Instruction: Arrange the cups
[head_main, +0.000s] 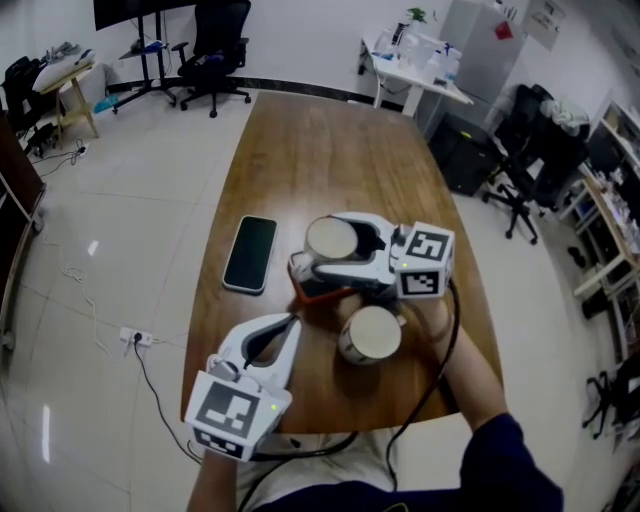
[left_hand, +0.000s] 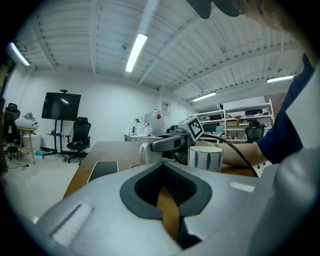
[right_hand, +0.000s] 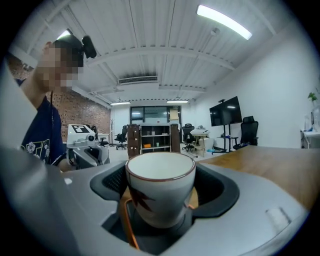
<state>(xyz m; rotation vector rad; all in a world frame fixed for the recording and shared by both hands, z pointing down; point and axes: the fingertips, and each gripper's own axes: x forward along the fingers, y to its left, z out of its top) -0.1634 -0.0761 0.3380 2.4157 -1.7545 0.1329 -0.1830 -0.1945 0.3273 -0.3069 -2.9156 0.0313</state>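
A white cup with a brown leaf pattern (head_main: 332, 240) (right_hand: 160, 192) sits between the jaws of my right gripper (head_main: 318, 250), which is shut on it near the table's middle. Under the cup an orange-rimmed object (head_main: 303, 287) shows, mostly hidden. A second white cup with blue stripes (head_main: 372, 335) (left_hand: 205, 157) stands on the wooden table (head_main: 330, 150) just nearer to me, beside the right gripper. My left gripper (head_main: 293, 322) (left_hand: 162, 165) rests at the front left, shut with nothing in it, pointing toward both cups.
A black phone (head_main: 250, 253) lies flat left of the cups. The person's right forearm (head_main: 470, 375) reaches over the table's front right edge. Office chairs (head_main: 215, 55), a white desk (head_main: 415, 65) and cables on the floor surround the table.
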